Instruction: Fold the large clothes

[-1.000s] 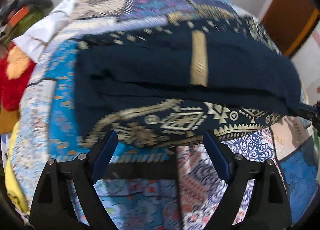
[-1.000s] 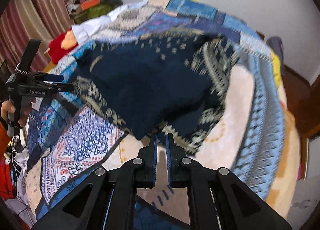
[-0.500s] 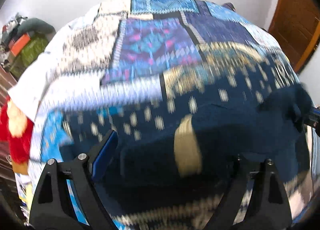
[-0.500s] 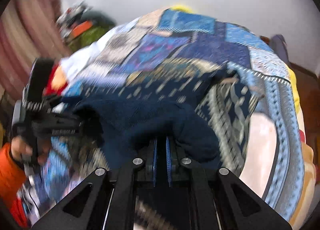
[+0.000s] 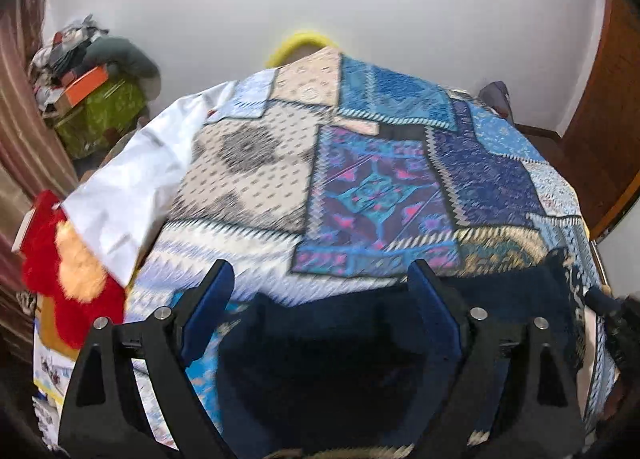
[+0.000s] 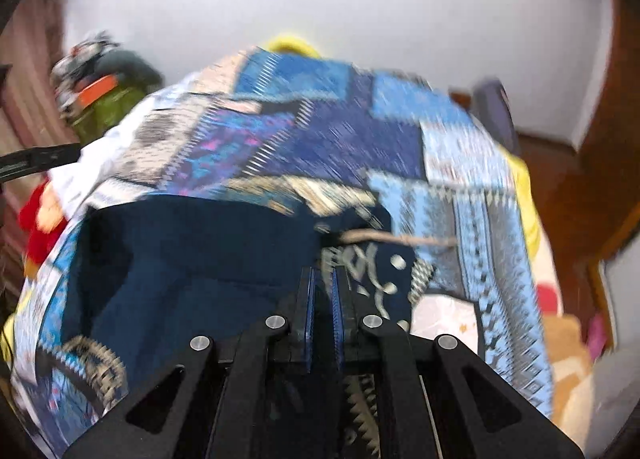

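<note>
The navy garment (image 6: 192, 259) lies on the bed's patchwork quilt (image 5: 248, 171). Right tongs (image 6: 323, 279) are clamped on its 6 o'clock edge; left tongs (image 5: 320, 275) are opening — cloth between them, unpinched; quilt bare toward 12 o'clock.

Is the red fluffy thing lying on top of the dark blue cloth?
No, the red fluffy thing sits at the bed's left edge beside the white sheet, apart from the dark blue cloth.

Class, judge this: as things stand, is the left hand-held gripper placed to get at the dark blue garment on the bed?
Probably yes. The left hand-held gripper has its jaws opening just above the dark blue garment, with nothing between them and the cloth. The right hand-held gripper is shut at its other edge.
</note>
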Demonstrator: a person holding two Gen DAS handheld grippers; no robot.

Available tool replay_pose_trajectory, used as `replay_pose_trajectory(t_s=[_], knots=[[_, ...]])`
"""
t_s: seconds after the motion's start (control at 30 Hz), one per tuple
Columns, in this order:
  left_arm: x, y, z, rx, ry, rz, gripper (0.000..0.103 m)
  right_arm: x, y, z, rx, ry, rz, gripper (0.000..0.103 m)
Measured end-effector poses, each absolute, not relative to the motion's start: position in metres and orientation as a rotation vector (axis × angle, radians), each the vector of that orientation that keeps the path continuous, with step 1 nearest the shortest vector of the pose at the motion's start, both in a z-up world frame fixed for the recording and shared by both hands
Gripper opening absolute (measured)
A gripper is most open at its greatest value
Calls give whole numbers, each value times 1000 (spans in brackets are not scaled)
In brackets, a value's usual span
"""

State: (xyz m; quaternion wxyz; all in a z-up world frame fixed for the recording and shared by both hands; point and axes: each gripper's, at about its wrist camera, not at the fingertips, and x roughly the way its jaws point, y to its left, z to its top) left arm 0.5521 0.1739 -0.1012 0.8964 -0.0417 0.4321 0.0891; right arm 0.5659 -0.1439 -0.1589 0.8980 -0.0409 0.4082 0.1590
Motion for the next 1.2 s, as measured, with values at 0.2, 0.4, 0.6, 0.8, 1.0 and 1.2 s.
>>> replay_pose_trajectory(t_s=[0.2, 0.4, 0.6, 0.8, 1.0, 1.2], knots=[[513, 213, -152, -158, 1038, 179, 93, 543, -89, -137, -195, 809, 489, 5], [514, 235, -218, -198, 1142, 237, 93, 554, -28, -188, -394, 943, 491, 5], [535, 280, -256, -375, 1152, 308, 97, 561, -34, -225, -476, 934, 450, 5], [539, 274, -255, -255, 1108, 382, 101, 556, -48, -227, -594, 884, 387, 5], [516, 263, -233, -127, 1107, 401, 100, 561, -81, -220, -546, 925, 328, 5], [481, 215, -194, -101, 1052, 200, 100, 551, -127, -188, -284, 1030, 426, 5]])
